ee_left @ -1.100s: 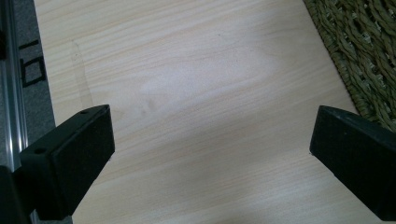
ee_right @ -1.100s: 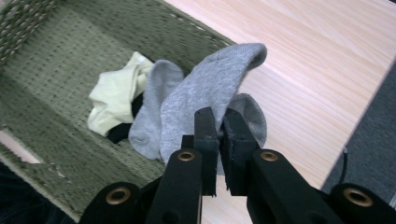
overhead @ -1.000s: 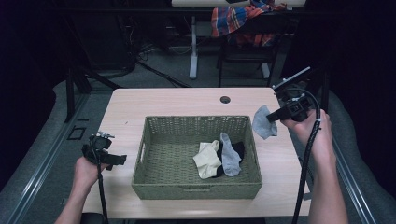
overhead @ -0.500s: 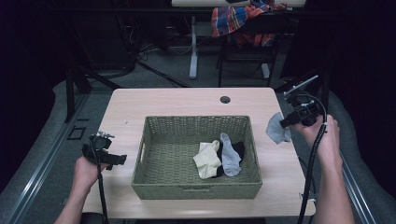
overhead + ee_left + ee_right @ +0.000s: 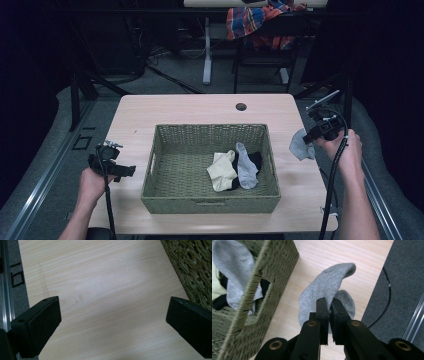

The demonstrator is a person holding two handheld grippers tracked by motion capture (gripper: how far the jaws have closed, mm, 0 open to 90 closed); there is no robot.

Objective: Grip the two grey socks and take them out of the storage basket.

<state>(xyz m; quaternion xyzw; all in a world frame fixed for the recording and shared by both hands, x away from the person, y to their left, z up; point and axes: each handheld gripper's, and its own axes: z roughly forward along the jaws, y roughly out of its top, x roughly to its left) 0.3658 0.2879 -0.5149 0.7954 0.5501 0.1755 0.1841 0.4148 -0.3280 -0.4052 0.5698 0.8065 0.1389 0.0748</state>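
A grey sock (image 5: 301, 146) (image 5: 324, 292) hangs from my right gripper (image 5: 311, 136) (image 5: 329, 307), whose jaws are shut on it, just above the table's right edge beside the woven basket (image 5: 150, 170) (image 5: 249, 315). Inside the basket lie a cream sock (image 5: 222, 171), a light grey sock (image 5: 246, 165) (image 5: 235, 270) and a black one (image 5: 256, 159) partly under them. My left gripper (image 5: 126, 171) (image 5: 112, 322) rests at the table's left side with its jaws wide open over bare wood, a corner of the basket (image 5: 192, 267) at its right.
The light wooden table (image 5: 200, 110) has a dark cable hole (image 5: 241, 106) near its far edge. A metal rail and grey floor run along both sides. A plaid cloth (image 5: 260, 20) hangs over a chair behind the table. A black cable (image 5: 387, 290) lies on the floor at right.
My right gripper has carried the grey sock down and to the right, away from the basket toward the table's right edge. The left gripper has stayed put.
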